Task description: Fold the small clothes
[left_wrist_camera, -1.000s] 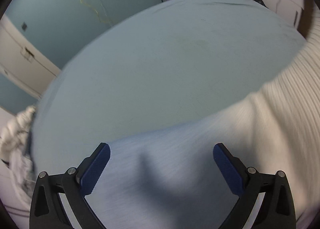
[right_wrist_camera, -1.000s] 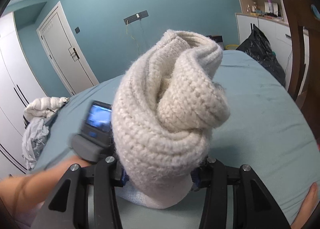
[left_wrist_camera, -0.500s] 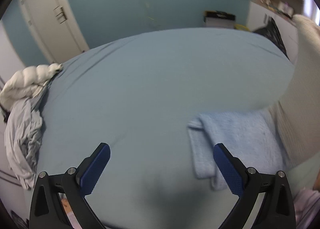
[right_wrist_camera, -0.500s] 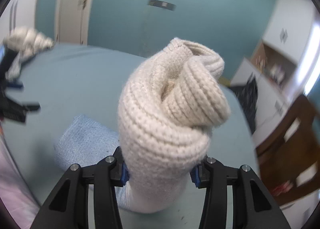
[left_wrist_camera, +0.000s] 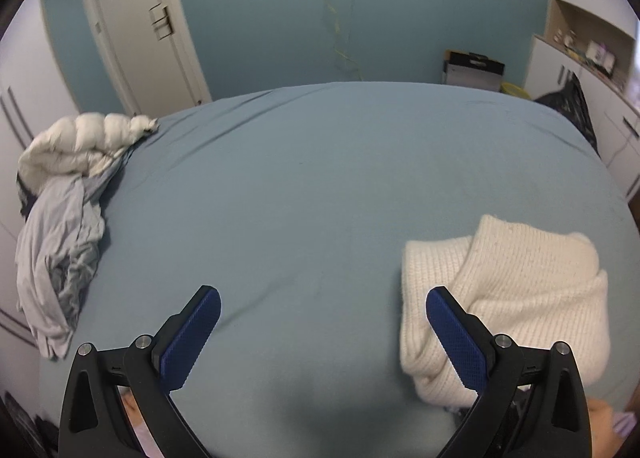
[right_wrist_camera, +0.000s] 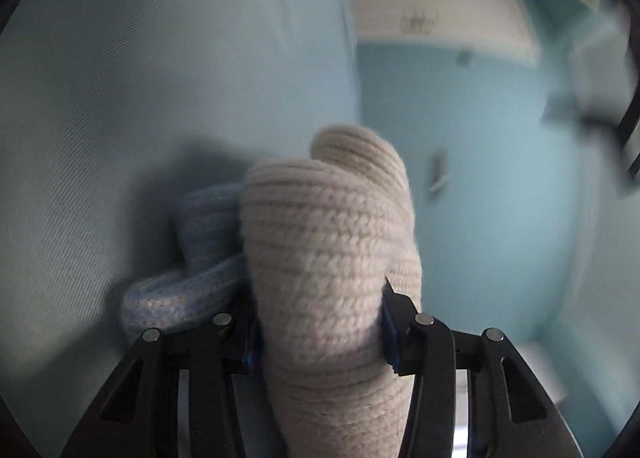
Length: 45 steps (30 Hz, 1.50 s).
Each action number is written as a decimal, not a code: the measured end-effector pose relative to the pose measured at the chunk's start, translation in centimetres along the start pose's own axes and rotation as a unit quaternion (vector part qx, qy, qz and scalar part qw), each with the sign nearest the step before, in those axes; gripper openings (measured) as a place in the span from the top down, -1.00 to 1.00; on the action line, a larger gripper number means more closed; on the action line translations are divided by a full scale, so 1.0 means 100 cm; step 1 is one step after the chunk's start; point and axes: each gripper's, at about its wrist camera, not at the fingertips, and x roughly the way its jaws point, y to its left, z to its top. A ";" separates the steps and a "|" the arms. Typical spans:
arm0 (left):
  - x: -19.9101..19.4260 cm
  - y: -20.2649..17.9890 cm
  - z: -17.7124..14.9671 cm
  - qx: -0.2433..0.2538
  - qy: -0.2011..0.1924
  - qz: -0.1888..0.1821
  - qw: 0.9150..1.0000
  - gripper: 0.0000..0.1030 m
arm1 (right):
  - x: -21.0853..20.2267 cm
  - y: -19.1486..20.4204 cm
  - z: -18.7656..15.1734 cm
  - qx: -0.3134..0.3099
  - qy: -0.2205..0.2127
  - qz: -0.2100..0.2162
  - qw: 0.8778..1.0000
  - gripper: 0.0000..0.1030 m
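A folded cream knit garment [left_wrist_camera: 520, 290] lies on the blue bed sheet [left_wrist_camera: 320, 178] at the right of the left wrist view. My left gripper [left_wrist_camera: 320, 318] hovers open over bare sheet just left of it, with nothing between its fingers. In the blurred, rolled right wrist view, my right gripper [right_wrist_camera: 320, 322] grips the cream knit [right_wrist_camera: 332, 258]. Its pads press on the knit's sides while the jaws are opening slightly. A light blue knit garment [right_wrist_camera: 200, 250] lies between the cream knit and the sheet [right_wrist_camera: 120, 98]. The left wrist view does not show the blue garment.
A heap of grey and white clothes [left_wrist_camera: 68, 218] sits at the bed's left edge. Beyond the bed are a white door [left_wrist_camera: 144, 30], a box [left_wrist_camera: 472, 68], a black bag [left_wrist_camera: 576, 106] and white cabinets [left_wrist_camera: 600, 98].
My right gripper has rolled over and come down, laying the cream knit onto the blue garment on the bed. My left gripper swung left off the blue garment, then held still.
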 end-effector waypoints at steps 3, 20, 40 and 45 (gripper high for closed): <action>-0.002 -0.017 0.002 0.014 -0.009 0.008 1.000 -1.00 | -0.006 -0.004 -0.003 -0.015 0.001 -0.018 1.000 -0.04; 0.021 -0.115 -0.006 0.115 0.003 0.018 0.993 -1.00 | -0.029 -0.128 -0.213 0.386 0.099 0.359 0.844 -0.94; -0.007 -0.153 -0.026 0.192 -0.035 0.004 0.981 -1.00 | 0.009 -0.130 -0.279 0.561 0.171 0.398 0.706 0.09; -0.002 -0.126 -0.015 0.132 -0.007 -0.016 0.991 -1.00 | 0.000 -0.122 -0.250 0.539 0.180 0.377 0.731 -0.21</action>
